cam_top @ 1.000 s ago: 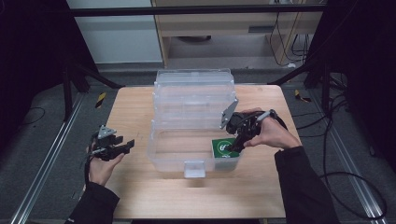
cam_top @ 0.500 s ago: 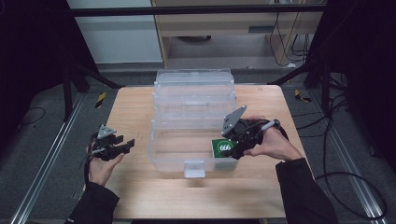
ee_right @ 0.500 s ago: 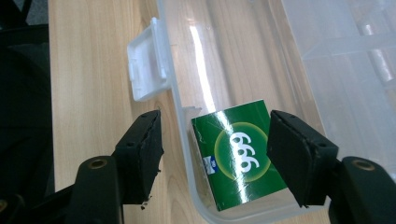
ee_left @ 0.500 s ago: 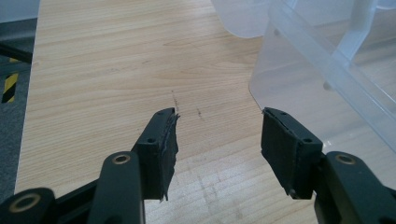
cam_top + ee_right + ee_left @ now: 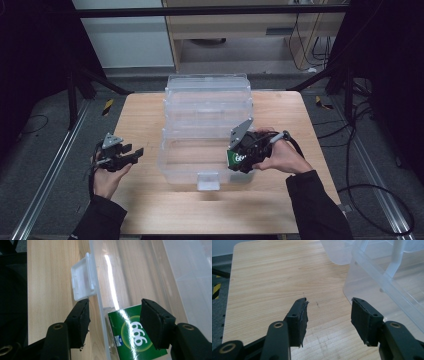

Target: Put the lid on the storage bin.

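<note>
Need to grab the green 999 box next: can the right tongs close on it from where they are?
Probably not yet: the clear bin's front wall stands between the right tongs, with the green box inside. Both pads should clear that wall first.

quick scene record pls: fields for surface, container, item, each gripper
surface: wooden table
container: clear plastic box at the table's middle, open on top, white latch on its near wall
item: green carton marked 999, inside the box at its near right corner
right gripper: at that corner, jaws straddling the box's near wall and the carton, have just been closing, pads not yet pressing
left gripper: over bare table left of the box, jaws open, nothing between them
</note>
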`<state>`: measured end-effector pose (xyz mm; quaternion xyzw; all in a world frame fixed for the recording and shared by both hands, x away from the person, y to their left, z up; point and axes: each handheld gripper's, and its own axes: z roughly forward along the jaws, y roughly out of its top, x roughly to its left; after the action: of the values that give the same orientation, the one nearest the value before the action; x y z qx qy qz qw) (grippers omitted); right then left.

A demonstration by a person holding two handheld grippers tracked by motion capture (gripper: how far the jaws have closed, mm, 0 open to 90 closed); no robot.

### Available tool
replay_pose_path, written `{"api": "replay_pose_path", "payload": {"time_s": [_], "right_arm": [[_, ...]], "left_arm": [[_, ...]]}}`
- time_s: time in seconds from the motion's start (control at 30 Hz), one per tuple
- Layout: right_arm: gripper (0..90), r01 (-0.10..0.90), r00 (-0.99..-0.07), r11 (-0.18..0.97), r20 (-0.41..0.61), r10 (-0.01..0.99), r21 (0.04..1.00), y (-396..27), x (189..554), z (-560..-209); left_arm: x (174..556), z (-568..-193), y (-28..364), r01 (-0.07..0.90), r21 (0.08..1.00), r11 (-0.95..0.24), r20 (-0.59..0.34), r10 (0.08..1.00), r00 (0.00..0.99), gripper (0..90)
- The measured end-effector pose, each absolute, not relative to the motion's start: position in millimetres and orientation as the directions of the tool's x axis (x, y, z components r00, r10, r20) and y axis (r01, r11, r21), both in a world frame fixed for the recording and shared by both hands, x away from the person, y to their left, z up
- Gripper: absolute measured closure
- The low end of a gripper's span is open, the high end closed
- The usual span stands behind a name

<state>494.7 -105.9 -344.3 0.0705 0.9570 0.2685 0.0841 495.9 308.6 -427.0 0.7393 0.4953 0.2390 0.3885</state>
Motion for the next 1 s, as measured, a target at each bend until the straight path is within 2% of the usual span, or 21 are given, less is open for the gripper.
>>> {"api": "replay_pose_path", "payload": {"time_s": [0.33, 1.0], "right_arm": [[43.8, 0.09, -0.984, 0.87, -0.093, 0.154, 0.484, -86.4, 493.1, -358.5], [54.6, 0.085, -0.992, 0.904, -0.05, 0.117, 0.419, -58.1, 497.8, -389.4]], "left_arm": [[495.1, -423.3, 307.8, 0.524, 0.817, -0.241, 0.007, 0.912, 0.409, 46.4], [492.6, -420.3, 307.4, 0.503, 0.818, -0.278, 0.048, 0.905, 0.422, 48.4]]}}
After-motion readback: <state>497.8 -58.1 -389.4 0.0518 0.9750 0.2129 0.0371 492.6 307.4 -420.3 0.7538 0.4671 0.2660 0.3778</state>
